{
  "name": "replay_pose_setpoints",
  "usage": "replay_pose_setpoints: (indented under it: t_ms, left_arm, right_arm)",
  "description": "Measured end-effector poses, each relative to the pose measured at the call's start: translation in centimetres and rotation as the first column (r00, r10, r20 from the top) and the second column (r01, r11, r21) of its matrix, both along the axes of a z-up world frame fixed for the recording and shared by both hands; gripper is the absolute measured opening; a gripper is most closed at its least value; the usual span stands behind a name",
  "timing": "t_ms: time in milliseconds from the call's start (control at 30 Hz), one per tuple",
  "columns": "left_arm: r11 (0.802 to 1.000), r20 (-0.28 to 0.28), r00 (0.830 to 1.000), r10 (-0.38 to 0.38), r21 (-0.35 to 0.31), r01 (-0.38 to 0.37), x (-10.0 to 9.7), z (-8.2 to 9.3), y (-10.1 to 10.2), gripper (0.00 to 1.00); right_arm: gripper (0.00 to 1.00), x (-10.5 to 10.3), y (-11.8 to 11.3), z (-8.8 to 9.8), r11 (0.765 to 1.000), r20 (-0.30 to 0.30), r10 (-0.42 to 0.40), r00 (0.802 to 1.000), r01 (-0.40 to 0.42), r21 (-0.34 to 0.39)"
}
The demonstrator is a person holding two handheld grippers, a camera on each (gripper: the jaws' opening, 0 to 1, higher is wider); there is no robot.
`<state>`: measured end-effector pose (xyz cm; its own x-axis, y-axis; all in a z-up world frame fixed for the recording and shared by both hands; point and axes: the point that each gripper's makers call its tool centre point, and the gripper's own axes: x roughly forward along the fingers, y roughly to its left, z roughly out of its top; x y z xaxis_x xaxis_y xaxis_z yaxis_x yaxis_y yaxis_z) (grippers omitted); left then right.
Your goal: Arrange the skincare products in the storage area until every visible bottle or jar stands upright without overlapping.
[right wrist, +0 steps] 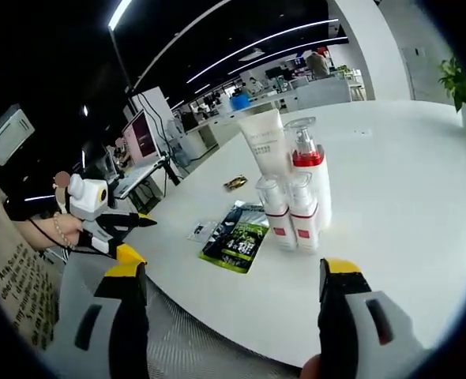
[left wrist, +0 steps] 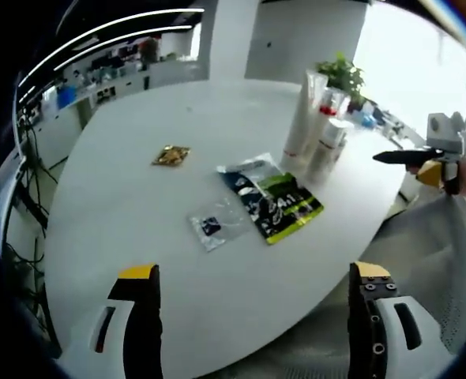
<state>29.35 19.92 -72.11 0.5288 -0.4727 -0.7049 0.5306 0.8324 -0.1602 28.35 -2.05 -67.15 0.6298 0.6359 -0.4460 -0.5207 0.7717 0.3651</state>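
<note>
Nearest in the left gripper view: left gripper (left wrist: pixel 253 316), jaws spread wide, holding nothing, hovering over the near rim of the white table (left wrist: pixel 138 205). Same in the right gripper view: right gripper (right wrist: pixel 231 304), jaws wide apart, empty, poised off the table edge, short of the bottles.

Counted on the table: four skincare items, all upright, clustered close together. One tall white tube (right wrist: pixel 264 142) at the back; one pump bottle (right wrist: pixel 308 170) with a red collar just beside it; two small bottles (right wrist: pixel 276 212) with red bands in front, side by side, near touching. Same cluster seen in the left gripper view (left wrist: pixel 320 130), toward the far right edge.

Also lying flat: one dark green sachet (right wrist: pixel 237 241), one clear packet (left wrist: pixel 211 227) just beside it, one small gold wrapper (left wrist: pixel 170 155) well apart from the rest.

Right gripper (left wrist: pixel 411 158) seen from the left gripper view: held level off the table's right side, tips pointing at the bottles. Left gripper (right wrist: pixel 118 229) seen from the right gripper view: gripped in a hand (right wrist: pixel 63 229) with a beaded bracelet, held off the table's left edge.

Potted plant (left wrist: pixel 342 75) behind the cluster.
</note>
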Motion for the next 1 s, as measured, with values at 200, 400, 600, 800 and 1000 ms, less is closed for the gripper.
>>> replay_pose_setpoints:
  t_ms: [200, 400, 600, 800, 1000]
  left_arm:
    - [0.996, -0.008, 0.998, -0.070, 0.050, 0.070, 0.9, -0.7, -0.1, 0.96]
    - [0.986, -0.012, 0.991, -0.131, 0.103, 0.131, 2.2, -1.1, -0.3, 0.95]
    - [0.975, -0.026, 0.984, -0.176, 0.129, 0.178, 3.5, -1.7, -0.6, 0.91]
    - [0.952, -0.046, 0.970, -0.238, 0.185, 0.242, 4.6, -2.7, -0.6, 0.88]
    - [0.923, -0.075, 0.950, -0.302, 0.225, 0.312, 5.6, -3.6, -0.6, 0.85]
  right_arm:
    - [0.90, 0.0, -0.1, -0.1, 1.000, -0.003, -0.006, 1.000, 0.006, 0.001]
    - [0.90, 0.1, -0.2, -0.1, 1.000, -0.007, -0.013, 1.000, 0.013, 0.003]
    - [0.90, 0.1, -0.4, -0.2, 1.000, -0.012, -0.023, 1.000, 0.023, 0.000]
    - [0.90, 0.2, -0.6, -0.3, 0.999, -0.018, -0.035, 0.999, 0.035, 0.003]
    - [0.90, 0.3, -0.8, -0.4, 0.999, -0.025, -0.046, 0.999, 0.046, 0.003]
